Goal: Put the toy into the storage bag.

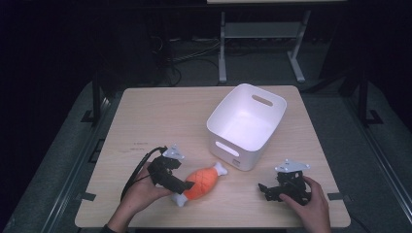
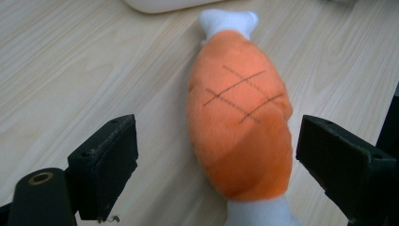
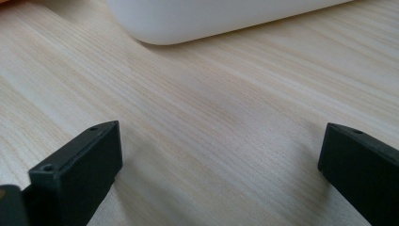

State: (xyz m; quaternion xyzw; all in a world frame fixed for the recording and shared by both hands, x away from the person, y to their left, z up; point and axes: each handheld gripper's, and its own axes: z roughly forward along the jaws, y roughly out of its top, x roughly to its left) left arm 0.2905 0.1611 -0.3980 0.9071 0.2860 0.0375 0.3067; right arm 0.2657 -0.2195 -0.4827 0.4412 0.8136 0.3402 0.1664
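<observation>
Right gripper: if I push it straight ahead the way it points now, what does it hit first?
Probably the white bin. The right gripper is open over bare table, and the bin's rounded lower wall lies ahead; how far is unclear.

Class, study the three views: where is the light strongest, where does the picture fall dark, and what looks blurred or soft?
High view: the table and white bin are lit, the room around falls near black. Left gripper view: the plush toy is fairly sharp, its near white end soft. Right gripper view: the bin's edge is blurred, and a soft shadow lies under it on the wood.
</observation>
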